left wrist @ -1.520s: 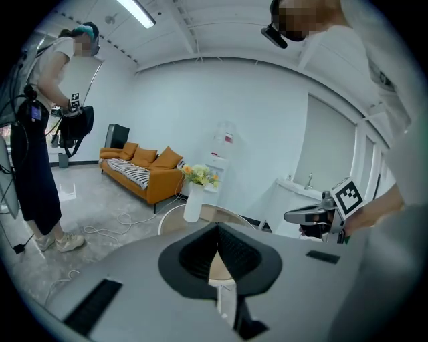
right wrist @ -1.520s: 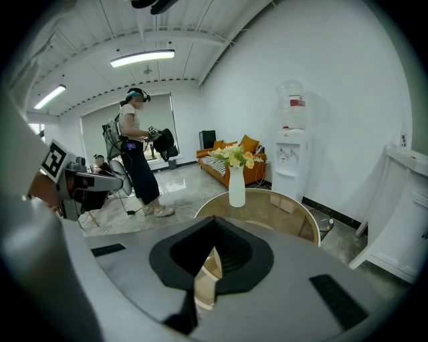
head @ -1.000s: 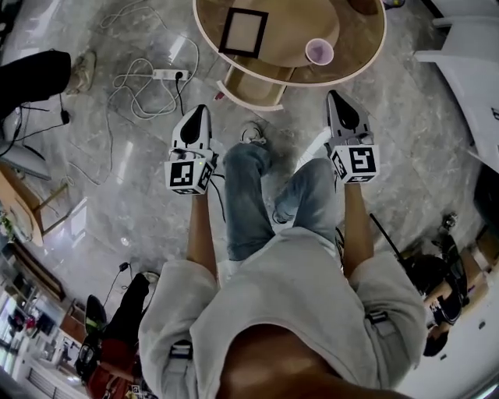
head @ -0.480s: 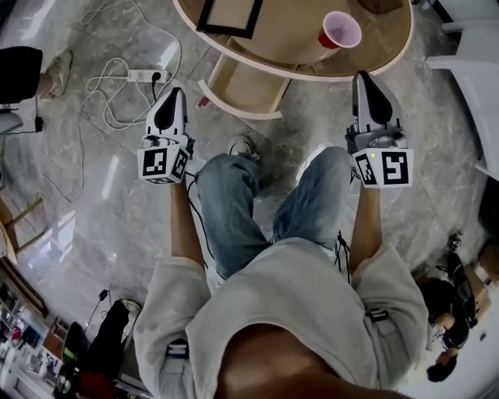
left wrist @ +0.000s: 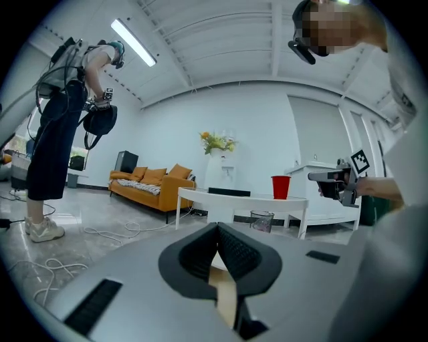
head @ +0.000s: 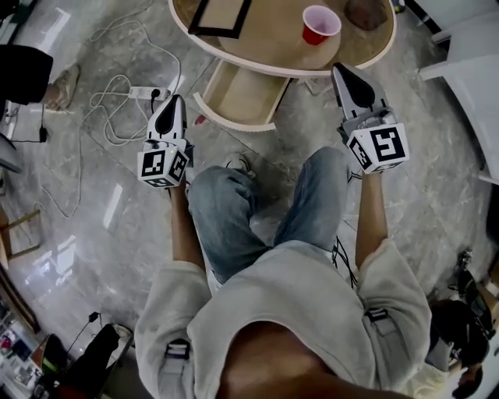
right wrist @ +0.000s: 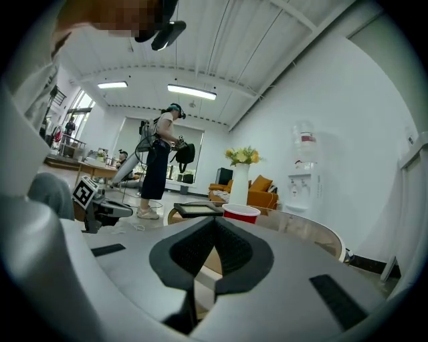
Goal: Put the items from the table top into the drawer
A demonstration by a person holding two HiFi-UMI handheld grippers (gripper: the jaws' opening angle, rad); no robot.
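Note:
A round wooden table (head: 269,43) at the top of the head view carries a black picture frame (head: 219,15), a red cup (head: 320,25) and a brown lump (head: 366,13). Below its edge an open, empty drawer (head: 243,92) sticks out. My left gripper (head: 173,103) hangs shut and empty over the floor, left of the drawer. My right gripper (head: 344,72) is shut and empty just below the table edge, under the cup. The cup (right wrist: 241,214) and frame (right wrist: 196,209) lie ahead of the right gripper (right wrist: 214,226). The left gripper (left wrist: 218,230) faces the table (left wrist: 241,198) and cup (left wrist: 281,187).
A white power strip and cables (head: 132,90) lie on the marble floor to the left. Another person (left wrist: 60,127) stands beyond them near an orange sofa (left wrist: 150,184). White furniture (head: 468,78) stands at the right. The wearer's legs (head: 257,210) are between the grippers.
Both grippers have sunk lower and spread apart. In the head view the table has slid to the top edge, with the cup and brown lump now over the right gripper.

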